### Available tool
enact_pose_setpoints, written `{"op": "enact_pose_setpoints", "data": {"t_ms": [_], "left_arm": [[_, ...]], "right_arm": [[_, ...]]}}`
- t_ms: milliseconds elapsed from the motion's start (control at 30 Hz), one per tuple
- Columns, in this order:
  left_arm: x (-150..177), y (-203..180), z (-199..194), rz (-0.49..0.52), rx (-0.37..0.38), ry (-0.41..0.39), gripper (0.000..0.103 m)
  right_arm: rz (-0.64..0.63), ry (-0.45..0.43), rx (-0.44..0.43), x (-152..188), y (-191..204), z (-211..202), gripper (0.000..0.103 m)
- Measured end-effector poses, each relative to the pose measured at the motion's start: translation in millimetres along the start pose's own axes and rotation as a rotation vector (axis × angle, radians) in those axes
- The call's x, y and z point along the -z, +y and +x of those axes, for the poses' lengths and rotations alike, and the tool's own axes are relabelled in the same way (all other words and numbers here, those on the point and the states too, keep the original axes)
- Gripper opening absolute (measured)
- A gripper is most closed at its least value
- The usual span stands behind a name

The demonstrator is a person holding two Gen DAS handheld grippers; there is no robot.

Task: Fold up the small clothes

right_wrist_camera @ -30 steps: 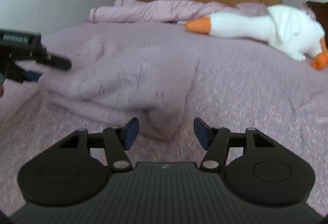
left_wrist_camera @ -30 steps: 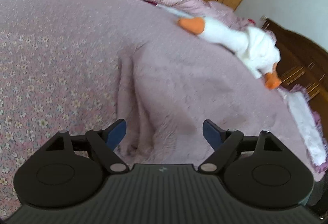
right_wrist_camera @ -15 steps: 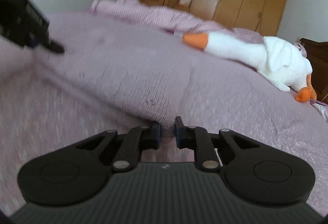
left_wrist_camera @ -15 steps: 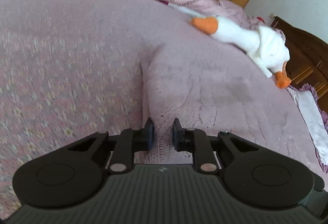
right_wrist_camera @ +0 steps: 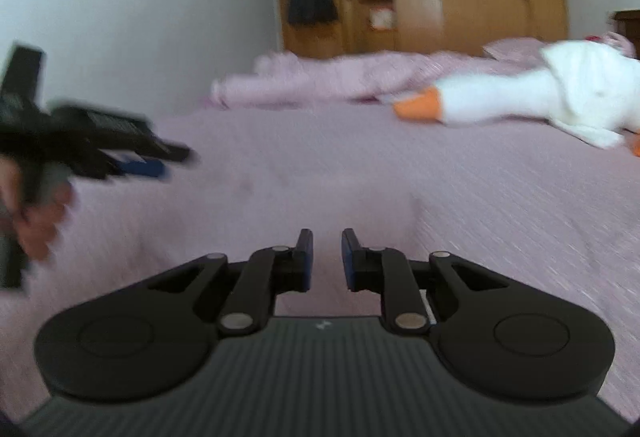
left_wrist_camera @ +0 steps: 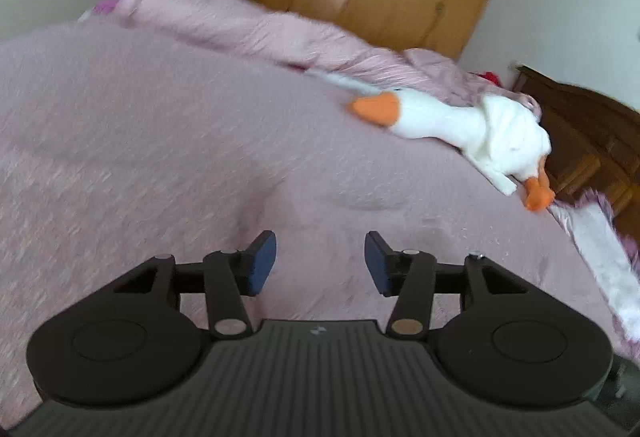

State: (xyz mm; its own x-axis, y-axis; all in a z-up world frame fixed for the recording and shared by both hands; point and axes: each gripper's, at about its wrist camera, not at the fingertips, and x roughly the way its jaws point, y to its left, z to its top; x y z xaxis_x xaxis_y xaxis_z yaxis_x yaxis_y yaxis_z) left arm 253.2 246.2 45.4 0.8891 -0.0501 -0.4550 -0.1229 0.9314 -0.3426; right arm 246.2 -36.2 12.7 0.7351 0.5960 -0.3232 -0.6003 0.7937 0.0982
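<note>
A: Where's the garment (right_wrist_camera: 320, 193)?
B: Flat on the bed (left_wrist_camera: 120, 141), twelve o'clock of both grippers; looks folded, though blurry.
A: Grippers?
B: Left gripper (left_wrist_camera: 320, 263) wide open, empty. Right gripper (right_wrist_camera: 323, 257) narrowly parted, holding nothing. Toy goose (left_wrist_camera: 472, 125) at two o'clock.

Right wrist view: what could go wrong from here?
The garment and bedspread are the same pink and blurred: jaws may pinch both.
The right gripper jaws stand nearly closed; if cloth is caught there, lifting could undo the fold.
The left gripper is open, so nothing pins the garment.
</note>
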Motion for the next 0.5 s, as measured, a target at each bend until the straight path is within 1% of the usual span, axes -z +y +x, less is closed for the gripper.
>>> {"op": "enact_pose_setpoints", "data": {"t_ms": [33, 67, 100, 133, 167, 200, 233, 267, 300, 333, 400, 467, 500], "left_arm": [[2, -8, 12, 0.036, -0.004, 0.010, 0.049], [5, -15, 24, 0.065, -0.025, 0.023, 0.044], [9, -18, 35, 0.085, -0.052, 0.037, 0.036], [14, -19, 45, 0.103, -0.069, 0.053, 0.030], [20, -18, 51, 0.118, -0.086, 0.065, 0.027], [26, -13, 57, 0.120, -0.132, 0.080, 0.022], [30, -8, 61, 0.114, -0.161, 0.089, 0.021], [34, -2, 61, 0.113, -0.167, 0.084, 0.021], [36, 4, 60, 0.099, -0.163, 0.075, 0.022], [36, 9, 59, 0.073, -0.150, 0.076, 0.022], [32, 11, 49, 0.052, -0.148, 0.092, 0.022], [26, 9, 35, 0.038, -0.153, 0.104, 0.024], [25, 9, 24, 0.033, -0.141, 0.115, 0.034]], "right_arm": [[0.012, -0.002, -0.024, -4, 1, 13, 0.017], [0.022, 0.012, -0.023, -7, 0, 26, 0.017], [0.041, 0.025, -0.010, -8, -1, 38, 0.016], [0.061, 0.050, 0.004, -7, -3, 51, 0.013], [0.071, 0.090, 0.023, -4, -5, 62, 0.006], [0.085, 0.131, 0.035, 1, -8, 71, 0.002], [0.097, 0.182, 0.031, 10, -11, 79, 0.000], [0.086, 0.194, 0.011, 18, -12, 82, 0.000], [0.078, 0.171, 0.005, 23, -12, 79, 0.000], [0.091, 0.174, 0.005, 23, -12, 78, 0.000], [0.154, 0.176, -0.002, 14, -16, 73, 0.000], [0.203, 0.169, -0.020, 8, -21, 60, 0.005], [0.218, 0.158, -0.021, 5, -24, 50, 0.005]]}}
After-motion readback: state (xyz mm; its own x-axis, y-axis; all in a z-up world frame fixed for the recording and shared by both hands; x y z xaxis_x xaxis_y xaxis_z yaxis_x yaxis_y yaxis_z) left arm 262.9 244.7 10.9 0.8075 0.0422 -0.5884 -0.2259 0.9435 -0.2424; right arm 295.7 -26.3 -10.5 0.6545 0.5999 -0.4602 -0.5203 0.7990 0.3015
